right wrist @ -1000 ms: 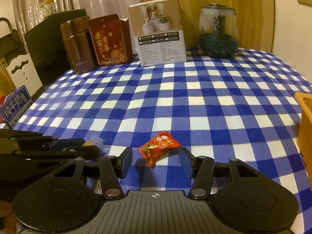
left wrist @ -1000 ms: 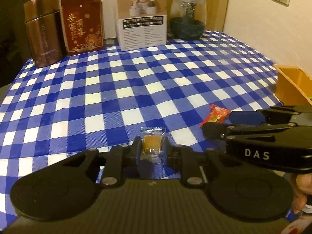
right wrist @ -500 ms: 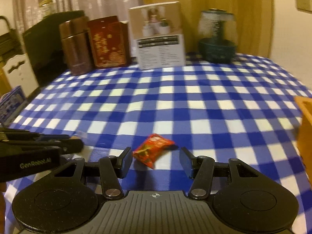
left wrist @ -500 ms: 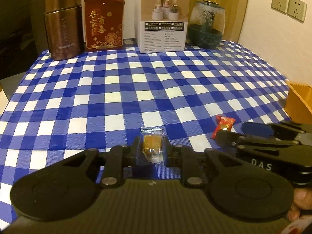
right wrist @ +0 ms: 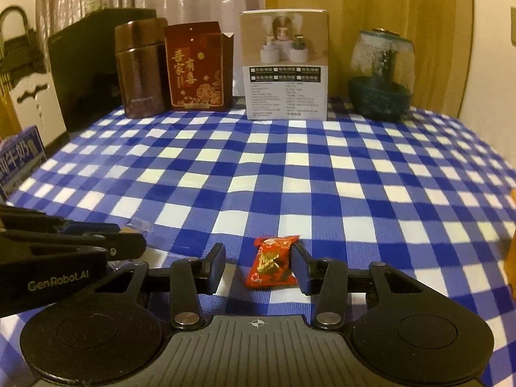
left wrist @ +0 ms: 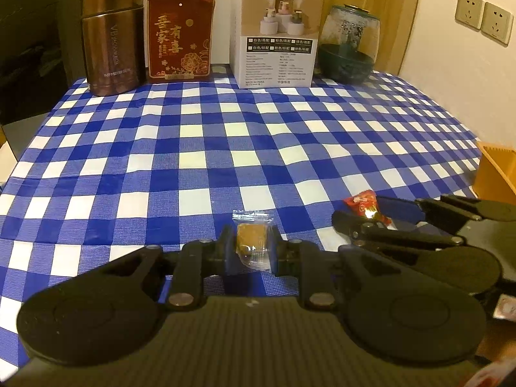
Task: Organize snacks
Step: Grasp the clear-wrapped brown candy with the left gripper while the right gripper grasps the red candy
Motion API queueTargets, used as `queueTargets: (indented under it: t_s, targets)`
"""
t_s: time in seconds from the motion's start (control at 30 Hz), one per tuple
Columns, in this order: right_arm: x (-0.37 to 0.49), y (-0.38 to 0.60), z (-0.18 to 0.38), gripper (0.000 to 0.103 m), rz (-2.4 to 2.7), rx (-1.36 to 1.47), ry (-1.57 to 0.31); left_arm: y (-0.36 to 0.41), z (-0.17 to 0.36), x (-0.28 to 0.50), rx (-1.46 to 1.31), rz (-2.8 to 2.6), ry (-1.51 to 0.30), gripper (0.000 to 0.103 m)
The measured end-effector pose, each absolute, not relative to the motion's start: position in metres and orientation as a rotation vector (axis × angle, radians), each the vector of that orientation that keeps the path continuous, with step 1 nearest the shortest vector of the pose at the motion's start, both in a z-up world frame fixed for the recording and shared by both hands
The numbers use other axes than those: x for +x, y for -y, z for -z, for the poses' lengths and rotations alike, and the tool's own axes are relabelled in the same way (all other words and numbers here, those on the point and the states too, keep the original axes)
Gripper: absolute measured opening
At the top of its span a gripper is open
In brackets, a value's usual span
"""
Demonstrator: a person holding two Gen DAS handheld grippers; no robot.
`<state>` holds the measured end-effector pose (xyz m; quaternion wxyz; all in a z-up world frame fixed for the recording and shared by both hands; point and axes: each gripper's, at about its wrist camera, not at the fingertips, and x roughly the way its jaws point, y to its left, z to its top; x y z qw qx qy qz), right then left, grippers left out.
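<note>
My left gripper [left wrist: 251, 246] is shut on a clear-wrapped brown candy [left wrist: 252, 242] just above the blue checked tablecloth [left wrist: 225, 148]. My right gripper [right wrist: 258, 262] is open around a red-wrapped candy [right wrist: 271, 262] that lies on the cloth; the candy touches the right finger, with a gap on the left. In the left wrist view the right gripper [left wrist: 380, 217] is close on the right with the red candy [left wrist: 362, 201] between its fingers. In the right wrist view the left gripper [right wrist: 129, 238] is at the left edge.
At the table's far edge stand a brown tin [left wrist: 113, 37], a red box [left wrist: 180, 32], a white carton [left wrist: 277, 35] and a glass jar [left wrist: 350, 48]. An orange box [left wrist: 496, 174] sits at the right edge. A blue milk carton [right wrist: 19, 158] is off the left.
Both grippers have tilted and shifted, the views now facing the far edge more squarely. The red candy has turned upright between the right fingers, now against the right one. The left grip is unchanged.
</note>
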<state>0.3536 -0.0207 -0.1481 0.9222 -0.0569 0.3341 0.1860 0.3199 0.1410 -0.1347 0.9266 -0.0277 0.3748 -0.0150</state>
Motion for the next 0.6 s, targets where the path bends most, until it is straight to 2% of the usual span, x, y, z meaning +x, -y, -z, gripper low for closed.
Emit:
queueTargets:
  t_s: [0.17, 0.33, 0.6]
  targets:
    - [0.348, 0.018, 0.152, 0.027, -0.366, -0.206, -0.654, -0.140, 0.135, 0.320, -0.054, 0.034, -0.770, 0.019]
    - [0.348, 0.020, 0.152, 0.023, -0.359, -0.211, -0.654, -0.138, 0.135, 0.320, -0.045, 0.046, -0.772, 0.019]
    - [0.338, 0.032, 0.147, 0.022, -0.364, -0.171, -0.677, -0.135, 0.135, 0.318, -0.024, 0.083, -0.779, 0.019]
